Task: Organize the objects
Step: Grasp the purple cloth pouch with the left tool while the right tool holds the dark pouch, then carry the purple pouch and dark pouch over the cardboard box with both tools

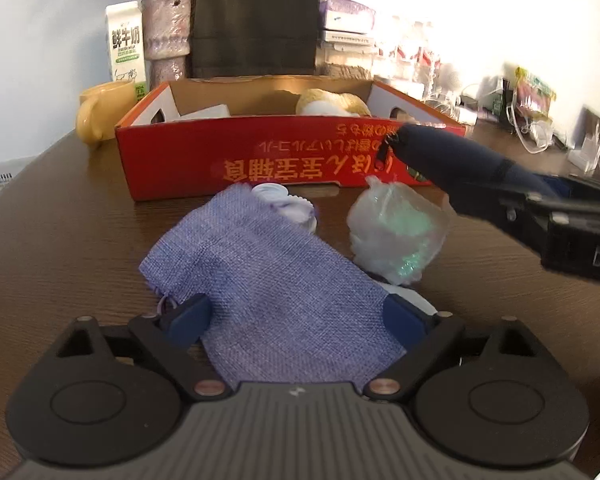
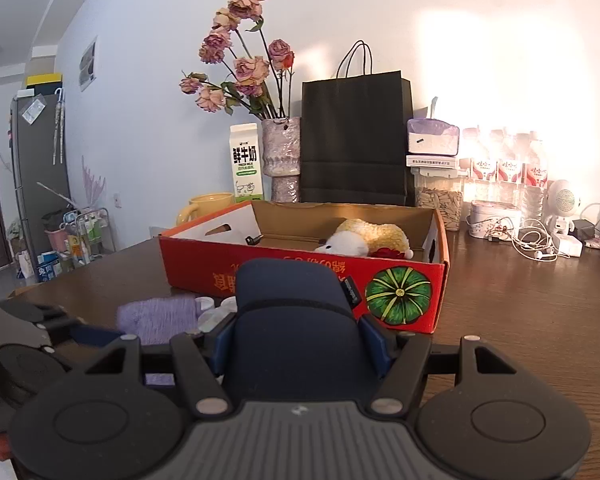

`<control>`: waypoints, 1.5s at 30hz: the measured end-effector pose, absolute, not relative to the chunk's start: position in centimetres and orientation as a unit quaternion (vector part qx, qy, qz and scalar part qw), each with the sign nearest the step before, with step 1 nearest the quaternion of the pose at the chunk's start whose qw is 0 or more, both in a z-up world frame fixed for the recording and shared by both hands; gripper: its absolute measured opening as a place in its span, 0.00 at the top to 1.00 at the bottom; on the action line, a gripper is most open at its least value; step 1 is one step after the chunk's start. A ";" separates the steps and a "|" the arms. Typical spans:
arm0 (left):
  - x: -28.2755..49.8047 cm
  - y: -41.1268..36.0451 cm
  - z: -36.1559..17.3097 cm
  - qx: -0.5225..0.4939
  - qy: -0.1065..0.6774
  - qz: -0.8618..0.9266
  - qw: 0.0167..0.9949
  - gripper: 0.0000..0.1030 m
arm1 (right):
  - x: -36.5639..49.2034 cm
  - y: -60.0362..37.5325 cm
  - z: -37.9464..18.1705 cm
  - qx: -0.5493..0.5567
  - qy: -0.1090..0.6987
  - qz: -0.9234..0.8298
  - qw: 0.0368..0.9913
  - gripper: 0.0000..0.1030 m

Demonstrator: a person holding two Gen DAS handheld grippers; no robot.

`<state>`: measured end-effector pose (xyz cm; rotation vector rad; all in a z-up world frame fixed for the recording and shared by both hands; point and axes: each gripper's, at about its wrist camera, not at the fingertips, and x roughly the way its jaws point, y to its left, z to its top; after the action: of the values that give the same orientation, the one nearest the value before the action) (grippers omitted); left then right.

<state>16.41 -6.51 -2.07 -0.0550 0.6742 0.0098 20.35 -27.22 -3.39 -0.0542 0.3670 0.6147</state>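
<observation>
Two grippers, woven lilac pouch (image 1: 268, 280) (rectangular), navy rounded case (image 2: 296, 320)

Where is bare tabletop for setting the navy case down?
Bare table lies right of the red box, before the cables. More lies left of the purple pouch. The strip between pouch, plastic bag and box is crowded.

One red box (image 2: 300, 276), one purple pouch (image 1: 268, 280), two white caps (image 1: 288, 204), one plush toy (image 2: 364, 240).

Place: a home
Signs: fridge (image 2: 40, 168), vase of dried roses (image 2: 281, 148), milk carton (image 2: 246, 162) at the wooden table (image 2: 540, 320) back edge
</observation>
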 end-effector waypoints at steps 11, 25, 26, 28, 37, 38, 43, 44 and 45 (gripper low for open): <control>15.5 -5.6 -1.8 -0.022 0.312 0.008 0.950 0.59 | 20.3 -26.9 -3.8 -0.033 0.184 0.294 0.937 0.39; 13.4 -5.1 1.4 -0.017 0.261 -0.022 0.965 0.91 | 20.6 -27.0 -4.0 -0.034 0.192 0.280 0.940 0.39; 13.2 -4.9 1.8 -0.018 0.257 -0.025 0.966 0.91 | 20.6 -27.0 -4.0 -0.035 0.193 0.279 0.940 0.39; 12.9 -4.6 2.7 -0.021 0.250 -0.033 0.968 0.91 | 20.6 -27.0 -3.9 -0.034 0.193 0.277 0.941 0.39; 12.3 -2.7 5.8 -0.030 0.222 -0.053 0.973 0.91 | 20.1 -26.8 -2.3 -0.017 0.177 0.276 0.945 0.39; 12.3 -2.6 6.1 -0.028 0.218 -0.052 0.974 0.91 | 20.1 -26.6 -2.1 -0.018 0.175 0.276 0.945 0.39; 12.9 -1.7 7.2 -0.025 0.209 -0.052 0.976 0.91 | 19.8 -25.5 -1.2 -0.020 0.167 0.282 0.945 0.39; 13.0 -1.5 7.3 -0.025 0.208 -0.053 0.976 0.91 | 19.8 -25.3 -1.0 -0.020 0.164 0.282 0.945 0.39; 13.2 -1.4 7.4 -0.026 0.208 -0.053 0.976 0.91 | 19.8 -25.1 -0.8 -0.021 0.163 0.283 0.945 0.39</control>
<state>13.22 -1.39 7.37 -0.0522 0.4192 -0.1063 19.75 -25.05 -0.79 -0.0433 0.3318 0.5772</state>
